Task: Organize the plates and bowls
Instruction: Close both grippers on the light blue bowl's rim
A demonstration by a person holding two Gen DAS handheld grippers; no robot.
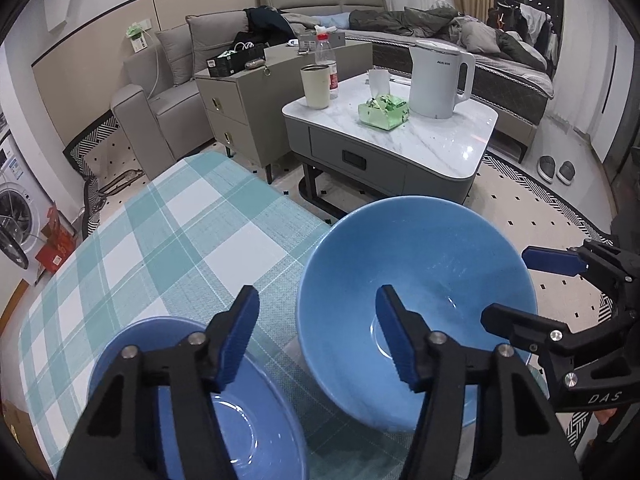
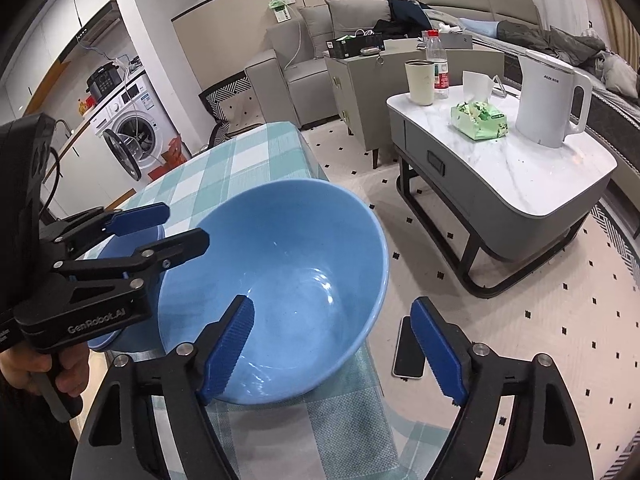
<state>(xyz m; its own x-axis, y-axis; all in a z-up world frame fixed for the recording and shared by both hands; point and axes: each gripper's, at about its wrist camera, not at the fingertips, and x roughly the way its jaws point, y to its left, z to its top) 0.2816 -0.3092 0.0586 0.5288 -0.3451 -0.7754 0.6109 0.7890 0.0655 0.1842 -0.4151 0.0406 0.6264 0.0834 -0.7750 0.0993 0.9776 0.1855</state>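
A large blue bowl sits on the teal checked tablecloth, near the table's right edge. My left gripper is open and straddles the bowl's left rim. One finger is inside the bowl and the other outside, with a gap to the rim. My right gripper is open and straddles the opposite rim the same way, its pads clear of the wall. A smaller blue dish lies left of the bowl, partly under my left gripper.
A hand holds the left gripper. A phone lies on the floor beside the table edge. Beyond stands a marble coffee table with a white kettle, a tissue pack, a cup and a bottle.
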